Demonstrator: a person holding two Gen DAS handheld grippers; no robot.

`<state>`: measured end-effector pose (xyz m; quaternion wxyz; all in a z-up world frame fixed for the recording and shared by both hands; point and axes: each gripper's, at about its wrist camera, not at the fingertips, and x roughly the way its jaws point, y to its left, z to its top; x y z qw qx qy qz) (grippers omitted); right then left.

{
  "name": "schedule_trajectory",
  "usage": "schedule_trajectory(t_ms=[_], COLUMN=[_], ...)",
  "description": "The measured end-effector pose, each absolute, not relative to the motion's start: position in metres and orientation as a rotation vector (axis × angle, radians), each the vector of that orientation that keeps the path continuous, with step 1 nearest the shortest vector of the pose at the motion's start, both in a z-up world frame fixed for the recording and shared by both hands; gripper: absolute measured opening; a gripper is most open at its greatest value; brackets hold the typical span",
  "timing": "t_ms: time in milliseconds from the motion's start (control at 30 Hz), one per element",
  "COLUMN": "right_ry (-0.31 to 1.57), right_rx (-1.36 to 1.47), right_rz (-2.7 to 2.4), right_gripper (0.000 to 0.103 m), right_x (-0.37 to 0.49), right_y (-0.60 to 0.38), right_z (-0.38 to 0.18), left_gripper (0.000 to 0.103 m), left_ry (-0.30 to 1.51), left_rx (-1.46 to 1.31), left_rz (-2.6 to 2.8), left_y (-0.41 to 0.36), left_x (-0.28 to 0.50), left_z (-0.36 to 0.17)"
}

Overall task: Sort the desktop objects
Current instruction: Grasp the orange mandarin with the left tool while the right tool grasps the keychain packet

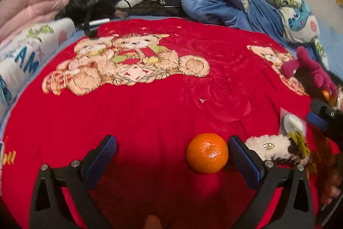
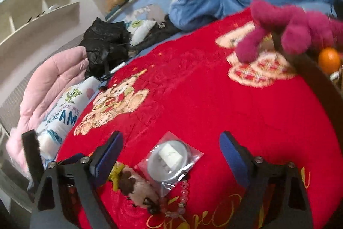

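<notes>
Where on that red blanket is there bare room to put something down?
The widest free patch of the red blanket lies between the teddy-bear print and the orange. The near right is crowded: the fluffy hair clip, the bagged round tin and a bead bracelet bunch together there, with a magenta plush farther back.

Both grippers, left gripper [image 1: 172, 156] and right gripper [image 2: 171, 153]: black angular arms, blue textured pads [image 1: 100, 161], silver screws [image 1: 75, 163].
</notes>
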<state>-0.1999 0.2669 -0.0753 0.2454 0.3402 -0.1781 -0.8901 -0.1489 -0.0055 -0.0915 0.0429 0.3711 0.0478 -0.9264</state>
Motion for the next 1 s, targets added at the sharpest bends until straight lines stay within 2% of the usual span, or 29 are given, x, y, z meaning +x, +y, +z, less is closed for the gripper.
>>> schedule_trajectory(t_ms=[100, 167, 233, 333, 400, 433, 567, 633, 767, 833, 933, 967, 1000], right_ry=[-0.508, -0.494, -0.460, -0.423, -0.413, -0.418, -0.485, -0.487, -0.471, -0.451, -0.390, -0.372, -0.357], right_rx=[0.944, 0.961, 0.992, 1.037, 1.049, 1.050, 1.067, 1.076, 1.068, 1.054, 1.040, 1.028, 1.005], right_rz=[-2.376, -2.355, -2.337, -2.302, -2.310, -2.308, -2.248, -2.256, -2.277, -2.294, -2.357, -2.369, -2.383], right_gripper=[0.078, 0.068, 0.066, 0.053, 0.037, 0.034, 0.027, 0.019, 0.014, 0.013, 0.012, 0.012, 0.011], right_x=[-0.202, -0.203, -0.205, -0.208, -0.207, -0.207, -0.208, -0.209, -0.207, -0.205, -0.201, -0.199, -0.196], right_y=[0.266, 0.262, 0.255, 0.247, 0.245, 0.246, 0.252, 0.252, 0.250, 0.248, 0.243, 0.242, 0.242], right_z=[-0.080, -0.082, -0.084, -0.089, -0.091, -0.092, -0.097, -0.097, -0.095, -0.092, -0.087, -0.085, -0.082], left_gripper=[0.103, 0.103, 0.103, 0.103, 0.103, 0.103, 0.103, 0.103, 0.102, 0.097, 0.070, 0.055, 0.046], left_ry=[0.077, 0.125, 0.166, 0.124, 0.070, 0.074, 0.091, 0.097, 0.106, 0.101, 0.047, 0.027, 0.012], left_rx=[1.215, 1.244, 1.250, 1.253, 1.253, 1.255, 1.258, 1.261, 1.249, 1.231, 1.168, 1.150, 1.136], left_rz=[-2.783, -2.783, -2.792, -2.776, -2.762, -2.763, -2.769, -2.770, -2.778, -2.795, -2.843, -2.856, -2.865], left_y=[0.001, -0.004, -0.008, -0.003, 0.003, 0.002, -0.001, -0.002, -0.002, -0.001, 0.007, 0.010, 0.012], left_x=[-0.158, -0.160, -0.160, -0.162, -0.162, -0.162, -0.163, -0.163, -0.162, -0.160, -0.152, -0.151, -0.149], left_z=[-0.103, -0.107, -0.109, -0.113, -0.113, -0.114, -0.114, -0.114, -0.114, -0.113, -0.108, -0.107, -0.106])
